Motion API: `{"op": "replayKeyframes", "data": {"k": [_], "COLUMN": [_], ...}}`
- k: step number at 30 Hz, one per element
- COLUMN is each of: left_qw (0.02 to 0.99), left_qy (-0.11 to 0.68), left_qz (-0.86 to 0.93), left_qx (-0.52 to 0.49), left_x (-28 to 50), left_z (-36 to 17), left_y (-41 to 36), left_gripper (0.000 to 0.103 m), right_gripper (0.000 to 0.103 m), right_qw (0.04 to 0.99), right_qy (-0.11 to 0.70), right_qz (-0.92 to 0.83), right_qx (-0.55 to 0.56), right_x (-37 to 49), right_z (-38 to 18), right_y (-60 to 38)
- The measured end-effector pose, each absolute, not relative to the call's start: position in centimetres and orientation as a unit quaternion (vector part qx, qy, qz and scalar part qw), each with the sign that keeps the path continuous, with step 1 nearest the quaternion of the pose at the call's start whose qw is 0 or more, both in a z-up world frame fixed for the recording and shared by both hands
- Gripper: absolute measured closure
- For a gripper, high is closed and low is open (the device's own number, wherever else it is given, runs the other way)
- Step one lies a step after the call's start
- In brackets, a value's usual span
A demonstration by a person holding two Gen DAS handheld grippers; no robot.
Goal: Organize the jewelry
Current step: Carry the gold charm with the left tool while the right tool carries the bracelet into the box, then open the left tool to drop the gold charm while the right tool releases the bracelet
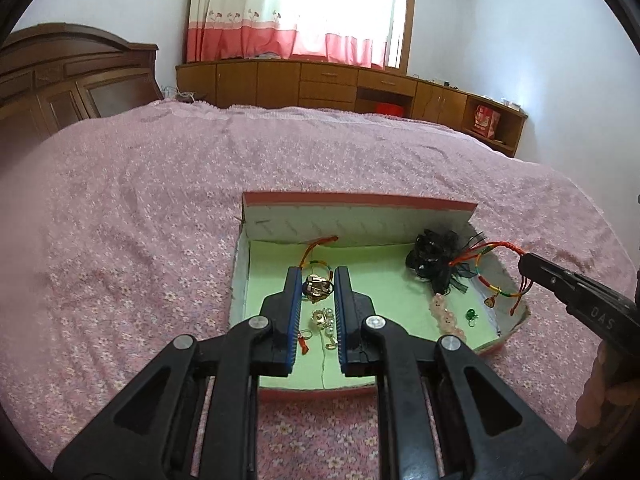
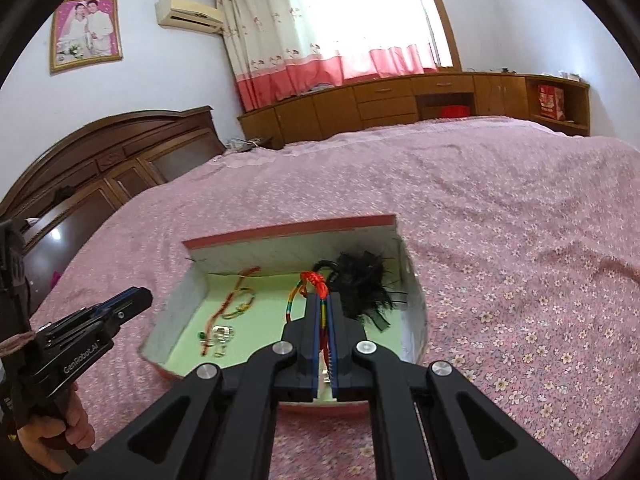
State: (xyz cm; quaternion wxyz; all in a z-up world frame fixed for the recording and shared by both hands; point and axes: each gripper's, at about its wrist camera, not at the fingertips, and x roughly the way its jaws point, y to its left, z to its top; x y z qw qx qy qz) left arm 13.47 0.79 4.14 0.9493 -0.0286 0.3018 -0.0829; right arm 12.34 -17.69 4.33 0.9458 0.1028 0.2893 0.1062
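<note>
The right gripper (image 2: 325,312) has its jaws clamped on a braided cord bracelet (image 1: 490,276) at right of the box (image 1: 360,202). It looks light and limp, so gripping near the knot should steady it. The left gripper (image 1: 318,286) hovers at centre frame, jaws narrow and apparently empty.

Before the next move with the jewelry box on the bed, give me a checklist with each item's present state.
1. Right tongs shut on the braided bracelet: ok, cord runs between the pads.
2. Bracelet clear of the black feather piece: cannot tell, they overlap in both views.
3. Left tongs holding something: not ok, a gap shows between the pads, with the gold ornament seen through it.
4. Box open and level on the bed: ok.
5. Second bracelet lying inside the box: ok.
6. Green bead inside the box: ok.
</note>
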Motion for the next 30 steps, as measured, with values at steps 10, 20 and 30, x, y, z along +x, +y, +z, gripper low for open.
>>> {"op": "replayKeyframes", "data": {"k": [10,20,30], "left_qw": [0.935,0.924,0.922], "left_qy": [0.346,0.374,0.378], "left_qz": [-0.08,-0.074,-0.081], "left_qx": [-0.021,-0.014,-0.028], "left_x": [15.4,16.1,16.2], "left_z": [1.0,-0.9,-0.4], "left_y": [0.0,-0.2,-0.4], "left_gripper": [0.096,0.095,0.092], "right_gripper": [0.098,0.098,0.093], "right_qw": [0.936,0.934,0.932], "right_qy": [0.33,0.345,0.349], "right_qz": [0.072,0.057,0.05], "right_qx": [0.099,0.076,0.083], "right_x": [15.2,16.6,16.9], "right_z": [0.6,-0.7,-0.8], "right_y": [-19.0,-19.2,-19.3]}}
